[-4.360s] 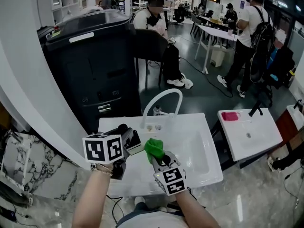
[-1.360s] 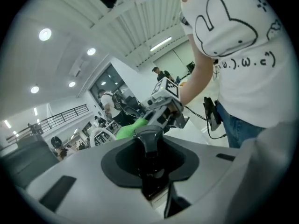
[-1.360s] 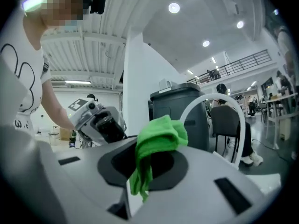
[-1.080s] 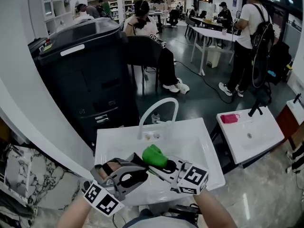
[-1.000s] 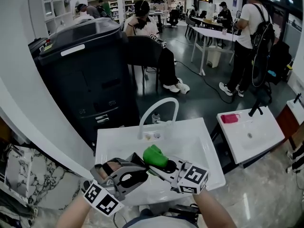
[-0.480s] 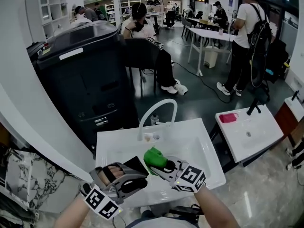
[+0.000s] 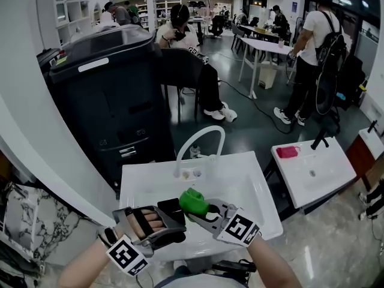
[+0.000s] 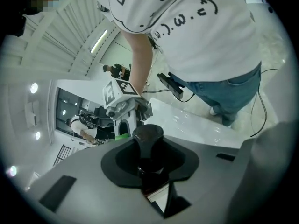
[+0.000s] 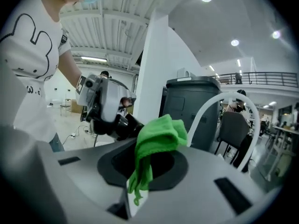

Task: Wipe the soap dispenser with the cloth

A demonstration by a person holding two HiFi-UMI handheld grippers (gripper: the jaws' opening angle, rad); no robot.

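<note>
Since the earliest frame the left tongs (image 7: pixel 169 219) have rolled over, their marker cube (image 7: pixel 126 255) swinging from on top down to the lower left, and both tongs now sit lower, over the near rim of the white sink (image 7: pixel 264 185). The left tongs pinch the dark soap dispenser (image 7: pixel 171 207) at lower centre, while the right tongs (image 7: pixel 203 212) pinch the green cloth (image 7: pixel 193 201), bunched right up against the dispenser's right side. Behind them the basin lies open up to the arched faucet (image 7: pixel 204 134), with the black bin (image 7: pixel 114 95) beyond its far edge.
</note>
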